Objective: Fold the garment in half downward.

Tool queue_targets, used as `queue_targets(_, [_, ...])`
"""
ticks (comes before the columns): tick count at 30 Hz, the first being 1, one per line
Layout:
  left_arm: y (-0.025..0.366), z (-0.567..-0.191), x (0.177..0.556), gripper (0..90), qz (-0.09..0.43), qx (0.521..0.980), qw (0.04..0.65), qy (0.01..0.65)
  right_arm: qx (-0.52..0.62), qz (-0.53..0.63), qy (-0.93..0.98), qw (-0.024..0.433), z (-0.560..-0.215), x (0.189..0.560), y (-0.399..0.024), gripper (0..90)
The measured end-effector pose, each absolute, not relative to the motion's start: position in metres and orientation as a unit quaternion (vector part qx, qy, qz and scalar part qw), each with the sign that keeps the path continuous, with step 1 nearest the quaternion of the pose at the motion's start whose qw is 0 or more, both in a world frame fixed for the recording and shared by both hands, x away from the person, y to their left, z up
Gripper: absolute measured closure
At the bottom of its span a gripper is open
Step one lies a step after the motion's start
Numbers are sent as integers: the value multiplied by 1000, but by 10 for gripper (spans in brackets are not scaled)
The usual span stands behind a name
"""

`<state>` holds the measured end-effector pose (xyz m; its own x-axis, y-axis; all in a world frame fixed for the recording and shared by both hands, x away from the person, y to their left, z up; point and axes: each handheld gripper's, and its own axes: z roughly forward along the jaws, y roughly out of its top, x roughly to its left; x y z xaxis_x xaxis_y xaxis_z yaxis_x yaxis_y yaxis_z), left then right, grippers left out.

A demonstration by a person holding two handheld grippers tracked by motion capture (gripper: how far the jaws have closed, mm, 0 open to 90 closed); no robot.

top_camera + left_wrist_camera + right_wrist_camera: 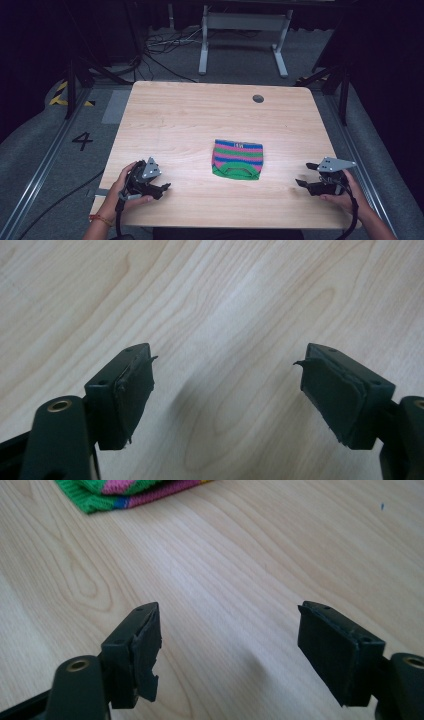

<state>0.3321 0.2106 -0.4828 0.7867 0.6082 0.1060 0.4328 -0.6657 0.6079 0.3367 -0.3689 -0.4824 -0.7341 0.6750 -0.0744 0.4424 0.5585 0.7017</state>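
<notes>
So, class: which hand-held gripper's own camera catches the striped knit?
The right hand-held gripper: the striped knit shows beyond its open jaws. The left hand-held gripper faces bare wood.

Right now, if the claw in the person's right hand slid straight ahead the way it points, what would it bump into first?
Probably the striped knitted cloth. The right claw, open, points left across the table toward it, with bare wood between. In the right gripper view the cloth sits left of centre, so it might only clip the edge.

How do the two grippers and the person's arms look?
Both the left gripper and the right gripper are black, each topped by a grey three-cornered plate and trailing a black cable. Their fingers carry worn black pads. The left wrist wears a red and yellow band; the forearms are bare.
</notes>
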Motion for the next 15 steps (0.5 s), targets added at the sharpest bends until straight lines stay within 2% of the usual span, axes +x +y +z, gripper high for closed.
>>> queue_targets(6, [231,-487,325,204,150,885,309,315,342,342,856,181,-491,325,-383,246])
queue_targets(15, [253,-493,321,194,143,866,328,349,377,346,842,172,-501,313,-401,224])
